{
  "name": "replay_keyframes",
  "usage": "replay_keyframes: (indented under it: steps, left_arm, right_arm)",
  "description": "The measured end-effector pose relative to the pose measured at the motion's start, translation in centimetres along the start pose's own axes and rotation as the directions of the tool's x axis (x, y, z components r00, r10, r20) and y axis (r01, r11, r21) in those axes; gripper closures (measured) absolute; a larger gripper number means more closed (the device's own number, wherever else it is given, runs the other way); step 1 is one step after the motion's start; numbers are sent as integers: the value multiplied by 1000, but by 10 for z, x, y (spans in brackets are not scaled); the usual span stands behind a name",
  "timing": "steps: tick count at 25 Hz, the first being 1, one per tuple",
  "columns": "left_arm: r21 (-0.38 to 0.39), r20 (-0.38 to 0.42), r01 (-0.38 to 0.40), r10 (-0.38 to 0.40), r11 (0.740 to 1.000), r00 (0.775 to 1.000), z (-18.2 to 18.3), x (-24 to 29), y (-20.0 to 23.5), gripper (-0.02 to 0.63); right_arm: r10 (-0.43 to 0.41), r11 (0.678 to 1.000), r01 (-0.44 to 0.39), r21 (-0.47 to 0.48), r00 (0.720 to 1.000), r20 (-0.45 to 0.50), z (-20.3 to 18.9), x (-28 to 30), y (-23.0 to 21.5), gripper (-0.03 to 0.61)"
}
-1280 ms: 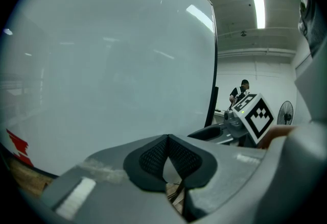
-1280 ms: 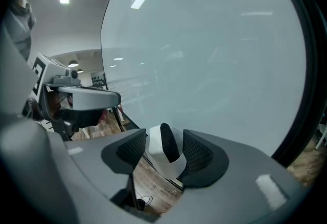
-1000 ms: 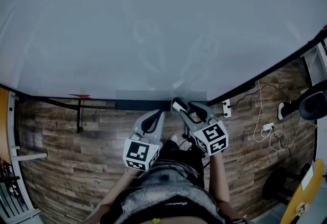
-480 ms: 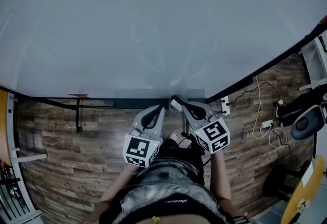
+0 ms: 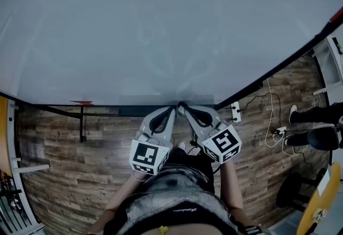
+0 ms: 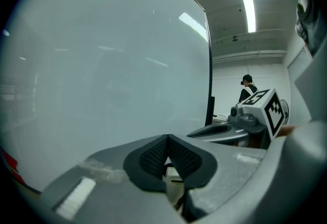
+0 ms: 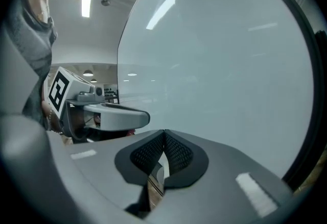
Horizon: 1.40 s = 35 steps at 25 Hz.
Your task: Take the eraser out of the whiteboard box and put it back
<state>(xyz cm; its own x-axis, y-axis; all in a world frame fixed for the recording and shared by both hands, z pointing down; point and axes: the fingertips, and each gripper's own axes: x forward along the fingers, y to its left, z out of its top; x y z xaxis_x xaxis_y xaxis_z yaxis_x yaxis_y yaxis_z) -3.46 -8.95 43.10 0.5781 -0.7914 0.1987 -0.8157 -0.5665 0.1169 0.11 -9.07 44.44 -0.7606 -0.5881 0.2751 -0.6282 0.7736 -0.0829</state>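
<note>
The whiteboard point(image 5: 161, 25) fills the upper part of the head view. The dark whiteboard box point(image 5: 134, 111) hangs along its bottom edge. Both grippers meet side by side at the box's right end. My left gripper point(image 5: 172, 109) is shut, its pads point(image 6: 153, 154) touching at the tip with nothing between them. My right gripper point(image 5: 180, 106) is shut too, its pads point(image 7: 176, 154) pressed together and empty. Each gripper view faces the bare board, with the other gripper beside it. I cannot make out the eraser in any view.
A red object point(image 5: 83, 102) lies on the board's lower rail at left. A power strip point(image 5: 236, 112) and cables point(image 5: 276, 132) lie on the wooden floor at right, near a chair base point(image 5: 292, 191). A person point(image 6: 249, 88) stands far off beyond the board's edge.
Both grippers have risen a little toward the board's bottom edge and drawn together. The right gripper's jaws have gone from apart to shut, and the pale patch at its tip no longer shows.
</note>
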Motion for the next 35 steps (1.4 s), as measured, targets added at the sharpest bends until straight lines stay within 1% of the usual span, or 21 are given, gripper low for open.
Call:
replay_keyframes:
  steps: [4,6,19,21,25,30,32,35]
  left_arm:
    - [5,41,4,-4,1000,999,14,-1,-1,612]
    - [6,57,4,-5,1000,998,20,-1,-2,612]
    - [15,126,10,-11,1000,992,43,-9,-2,612]
    - [21,146,13,-16,1000,989,48,-11,-3,612]
    - [-2,162,9,-9,1000,987,58,-16,-6,612]
    - [15,196,5,-8,1000,981,73,-22,-7,612]
    - [21,202,2,-6,1000,979,76,-23,-6,612]
    - [29,206,0,-6,1000,979,79,-25,-5,612]
  right_arm:
    - [2,1000,0,-17,996,87,25,-3,6,575]
    - [2,1000,0,-23,993,116,34,-4,8,575]
    - [-5,999,14,-51,983,185,55,-10,15,575]
    - [-13,998,24,-51,979,204,60,-12,16,575]
    - [-35,997,52,-61,967,251,73,-17,17,575]
    - [-65,992,94,-81,950,305,91,-23,20,575]
    - [-68,990,102,-92,947,315,95,-24,21,575]
    - [-67,991,99,-94,951,300,97,-24,25,575]
